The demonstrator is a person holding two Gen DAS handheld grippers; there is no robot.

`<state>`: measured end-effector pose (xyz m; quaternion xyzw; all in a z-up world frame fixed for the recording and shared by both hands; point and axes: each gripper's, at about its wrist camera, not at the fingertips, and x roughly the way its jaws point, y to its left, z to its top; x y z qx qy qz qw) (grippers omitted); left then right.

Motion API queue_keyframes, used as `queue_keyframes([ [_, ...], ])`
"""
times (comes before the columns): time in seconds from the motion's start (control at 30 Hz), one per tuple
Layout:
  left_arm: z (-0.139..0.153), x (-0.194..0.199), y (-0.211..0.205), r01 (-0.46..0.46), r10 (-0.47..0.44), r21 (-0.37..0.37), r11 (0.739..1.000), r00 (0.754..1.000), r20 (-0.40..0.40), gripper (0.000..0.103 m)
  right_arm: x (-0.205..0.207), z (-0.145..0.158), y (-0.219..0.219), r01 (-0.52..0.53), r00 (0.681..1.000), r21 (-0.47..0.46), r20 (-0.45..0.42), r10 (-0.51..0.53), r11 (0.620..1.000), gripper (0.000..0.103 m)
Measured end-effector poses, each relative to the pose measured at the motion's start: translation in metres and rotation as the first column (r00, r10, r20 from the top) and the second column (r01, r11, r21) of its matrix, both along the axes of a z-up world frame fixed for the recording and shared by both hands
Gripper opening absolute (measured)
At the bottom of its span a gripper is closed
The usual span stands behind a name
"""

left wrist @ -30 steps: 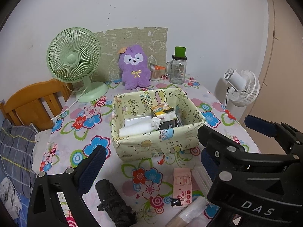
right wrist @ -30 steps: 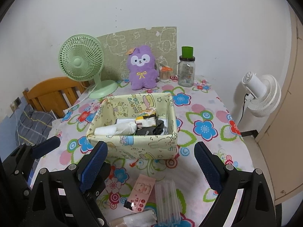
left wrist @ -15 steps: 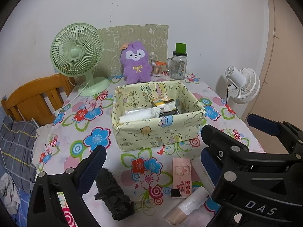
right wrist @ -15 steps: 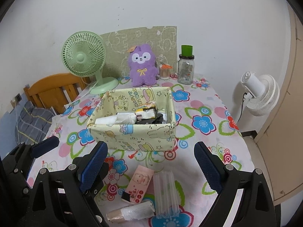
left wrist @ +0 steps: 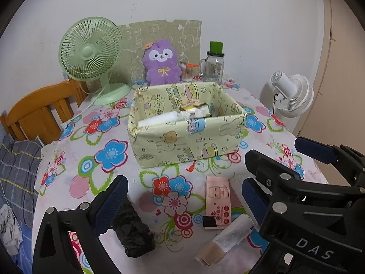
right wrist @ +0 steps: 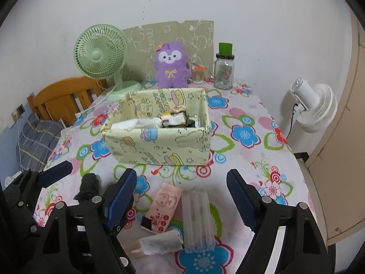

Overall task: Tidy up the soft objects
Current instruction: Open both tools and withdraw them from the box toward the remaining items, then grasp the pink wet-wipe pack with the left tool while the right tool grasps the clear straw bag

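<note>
**What the two wrist views are hiding**

The right tool (left wrist: 271,171) is covering the clear packet (right wrist: 198,219) in the left wrist view and the table (left wrist: 75,182) edge behind it. The left tool (right wrist: 91,178) is cutting off the near end of the black bundle (right wrist: 89,185) in the right wrist view. The box (right wrist: 159,146) front wall is hiding the lower parts of its white and black contents. Print on the pink packet (left wrist: 217,202), lying between the tools, is reading too small. The chair (left wrist: 38,111) is running out of frame.
</note>
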<state>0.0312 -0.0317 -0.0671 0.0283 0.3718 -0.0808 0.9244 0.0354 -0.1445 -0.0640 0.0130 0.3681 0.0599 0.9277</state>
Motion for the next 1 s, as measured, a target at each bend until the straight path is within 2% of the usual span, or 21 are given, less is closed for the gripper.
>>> queue_keyframes([
  [0.5,-0.026,0.000,-0.012,0.029,-0.028,0.025,0.999,0.999,-0.037,0.100,-0.001,-0.028,-0.010,0.021,0.998,0.006,-0.051,-0.020,1.000,0.082],
  [1.0,-0.068,0.016,-0.023,0.047,-0.039,0.062,0.997,0.992,-0.121,0.091,0.013,-0.068,-0.015,0.017,0.991,-0.008,-0.133,-0.018,1.000,0.081],
])
